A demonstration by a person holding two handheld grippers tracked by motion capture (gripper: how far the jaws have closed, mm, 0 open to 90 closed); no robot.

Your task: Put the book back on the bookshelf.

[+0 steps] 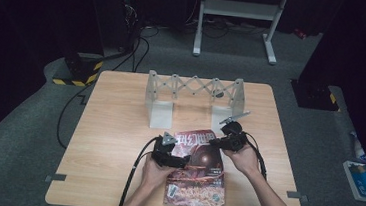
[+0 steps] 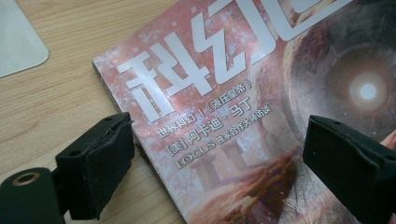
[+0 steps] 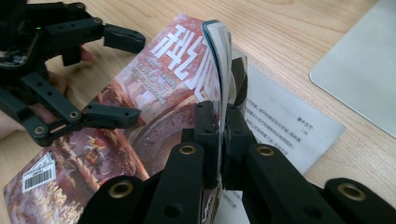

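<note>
Glossy, reddish-brown magazine (image 1: 197, 172) with white characters lies flat on the pale wood-grain desk (image 1: 112, 142), toward its near edge, centre. Right gripper (image 3: 223, 126): black fingers closed on the lifted cover's edge, which curls upward; a printed white page shows beneath. Left gripper (image 2: 219, 158): matte black padded fingers spread wide, straddling the magazine's spine-side corner, not pressing it.

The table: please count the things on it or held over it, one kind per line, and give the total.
Magazine: 1
Expanding metal rack: 1
Handheld grippers: 2, left gripper open, right gripper shut on the magazine's cover
Total: 4
</note>
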